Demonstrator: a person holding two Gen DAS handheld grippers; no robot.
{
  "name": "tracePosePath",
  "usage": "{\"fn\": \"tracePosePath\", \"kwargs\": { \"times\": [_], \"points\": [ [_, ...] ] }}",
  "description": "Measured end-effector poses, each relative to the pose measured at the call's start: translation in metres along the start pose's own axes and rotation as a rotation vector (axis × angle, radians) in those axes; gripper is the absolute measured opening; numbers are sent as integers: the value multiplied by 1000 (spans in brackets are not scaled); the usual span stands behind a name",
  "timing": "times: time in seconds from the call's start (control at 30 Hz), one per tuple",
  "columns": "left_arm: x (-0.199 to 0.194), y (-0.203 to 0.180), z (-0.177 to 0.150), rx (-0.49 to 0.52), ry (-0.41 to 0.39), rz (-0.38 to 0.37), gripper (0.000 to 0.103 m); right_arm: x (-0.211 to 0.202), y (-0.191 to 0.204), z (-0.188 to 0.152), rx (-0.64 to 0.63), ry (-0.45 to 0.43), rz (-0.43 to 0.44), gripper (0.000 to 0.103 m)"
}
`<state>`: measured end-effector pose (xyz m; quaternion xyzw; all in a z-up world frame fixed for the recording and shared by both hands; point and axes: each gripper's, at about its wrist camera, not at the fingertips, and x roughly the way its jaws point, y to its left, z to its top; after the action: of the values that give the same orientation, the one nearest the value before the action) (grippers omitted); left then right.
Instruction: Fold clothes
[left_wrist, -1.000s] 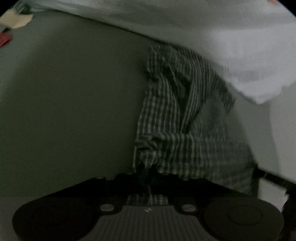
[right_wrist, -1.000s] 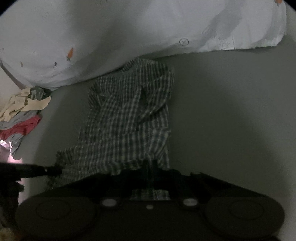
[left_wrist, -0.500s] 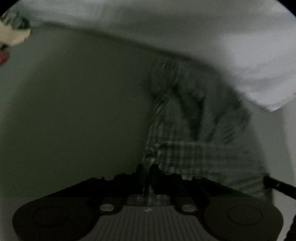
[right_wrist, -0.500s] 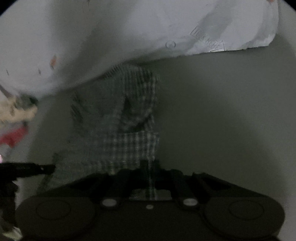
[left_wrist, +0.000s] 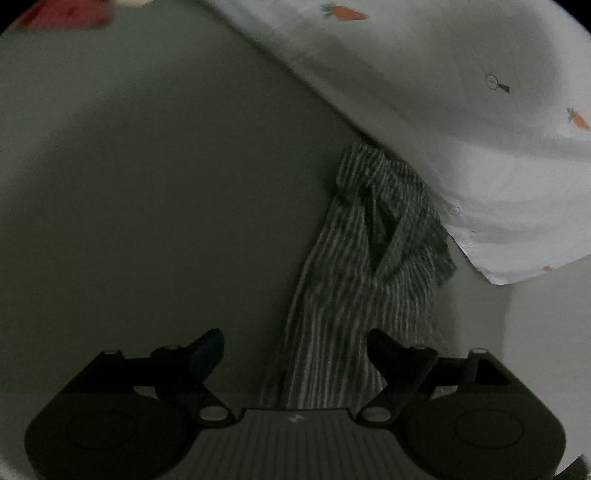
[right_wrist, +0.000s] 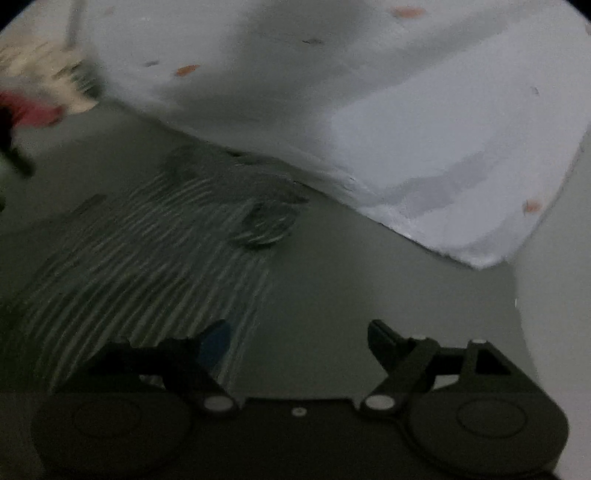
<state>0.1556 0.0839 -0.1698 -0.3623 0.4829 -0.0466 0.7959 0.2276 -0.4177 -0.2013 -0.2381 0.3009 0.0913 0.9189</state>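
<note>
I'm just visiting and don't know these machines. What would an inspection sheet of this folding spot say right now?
Surface: plain grey-green surface, dimly lit.
Job's things: checked garment lies crumpled on the surface, its far end tucked under the edge of the white carrot-print cloth.
Clutter: heap of red and cream clothes at the far left, blurred.
Grippers: left gripper opening, the garment's near end lies between its fingers, not pinched; right gripper opening, nothing between its fingers, the garment lies beside its left finger.
Cables: nothing seen.
Surroundings: pale area at the right, too dim to identify.
</note>
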Motion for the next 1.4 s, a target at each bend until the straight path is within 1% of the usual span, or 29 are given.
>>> {"fn": "tracePosePath", "kwargs": {
  "times": [0.07,0.17,0.23,0.3,0.33,0.4,0.47,0.5,0.57,0.63,0.67,0.7,0.77,0.8,0.83,0.9,1.0,1.1,1.13,1.2,1.27,1.33,1.37,1.4],
  "points": [
    [-8,13,-17,-52,53,-33,85,-19,12,-12,-79,-3,26,82],
    [-11,28,-45,-133,134,-89,85,-34,30,-31,-167,33,73,82],
    [-4,29,-60,-142,190,-109,86,-37,39,-41,-194,65,107,81],
    [3,29,-75,-151,247,-128,86,-38,54,-50,-278,72,116,81],
    [7,29,-83,-153,273,-138,86,-38,62,-55,-337,62,112,81],
    [21,24,-94,-151,318,-161,86,-37,85,-68,-520,17,81,80],
    [43,18,-102,-173,351,-193,86,-35,105,-78,-677,-39,29,78],
    [50,16,-105,-189,361,-208,89,-32,112,-81,-736,-69,-1,77],
    [59,10,-105,-206,357,-235,95,-24,122,-83,-820,-122,-63,77],
    [66,8,-102,-236,346,-265,95,-12,128,-79,-866,-139,-95,77],
    [68,7,-101,-255,338,-279,95,-6,131,-76,-885,-142,-91,77],
    [70,7,-100,-277,328,-289,95,-4,132,-73,-889,-148,-89,77],
    [74,6,-97,-308,314,-319,96,2,134,-66,-895,-161,-87,65],
    [76,4,-96,-315,316,-330,96,3,134,-62,-882,-155,-72,45],
    [79,2,-96,-321,319,-340,96,6,132,-57,-857,-140,-46,26],
    [86,-3,-96,-323,332,-352,96,1,130,-39,-778,-139,-25,16],
    [86,-6,-99,-335,348,-386,96,-10,117,-8,-610,-154,-14,14],
    [96,-6,-96,-397,321,-423,96,-18,105,17,-510,-168,-7,13],
    [100,-6,-94,-421,310,-436,96,-18,104,23,-499,-173,-5,13],
    [106,-3,-88,-477,264,-462,96,-19,101,34,-481,-181,-1,13],
    [107,5,-78,-569,178,-505,95,-17,99,38,-472,-184,-1,13],
    [109,16,-72,-672,117,-540,91,-13,98,36,-470,-184,-5,12],
    [111,21,-70,-717,104,-562,84,-12,100,35,-470,-180,-4,12],
    [114,27,-68,-757,95,-576,74,-12,101,34,-470,-176,-4,12]
  ]
}}
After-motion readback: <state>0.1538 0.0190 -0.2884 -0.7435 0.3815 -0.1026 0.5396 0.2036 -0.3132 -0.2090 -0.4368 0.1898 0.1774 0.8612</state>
